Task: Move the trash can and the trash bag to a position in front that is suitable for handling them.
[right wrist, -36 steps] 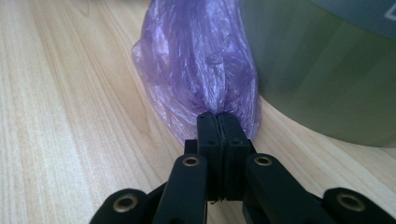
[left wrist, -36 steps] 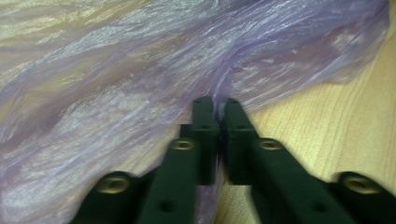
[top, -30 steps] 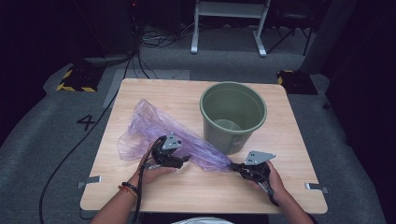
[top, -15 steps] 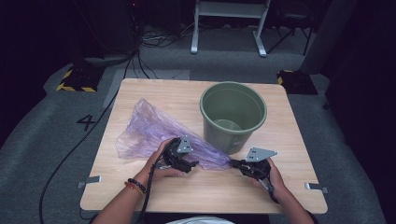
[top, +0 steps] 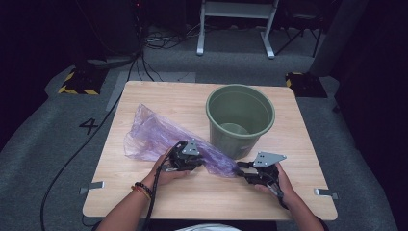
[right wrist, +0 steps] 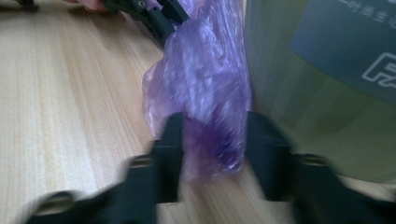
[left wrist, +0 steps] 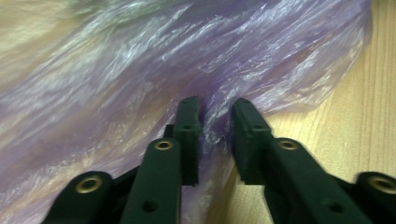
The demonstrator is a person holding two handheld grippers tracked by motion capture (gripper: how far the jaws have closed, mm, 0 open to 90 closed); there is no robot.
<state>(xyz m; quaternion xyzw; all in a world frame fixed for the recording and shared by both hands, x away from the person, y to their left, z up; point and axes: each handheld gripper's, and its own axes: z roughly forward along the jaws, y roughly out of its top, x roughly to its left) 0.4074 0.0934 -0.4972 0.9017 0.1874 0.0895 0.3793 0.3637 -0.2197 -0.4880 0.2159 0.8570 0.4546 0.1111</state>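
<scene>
From the high view, the left gripper (top: 192,161) had shifted right along the purple plastic bag (top: 159,134), which lay flat on the table (top: 144,101) left of the green bucket (top: 239,118), its near end reaching the right gripper (top: 243,171). In the left gripper view its jaws had just been closing and pinched a fold of film. In the right gripper view the jaws had just been opening, the bag's end loose between them: seemingly a handover. The bucket stood close on the right, crowding that end.

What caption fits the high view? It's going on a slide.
Two hand-held grippers work a purple plastic bag beside a green bucket on a wooden table.
</scene>
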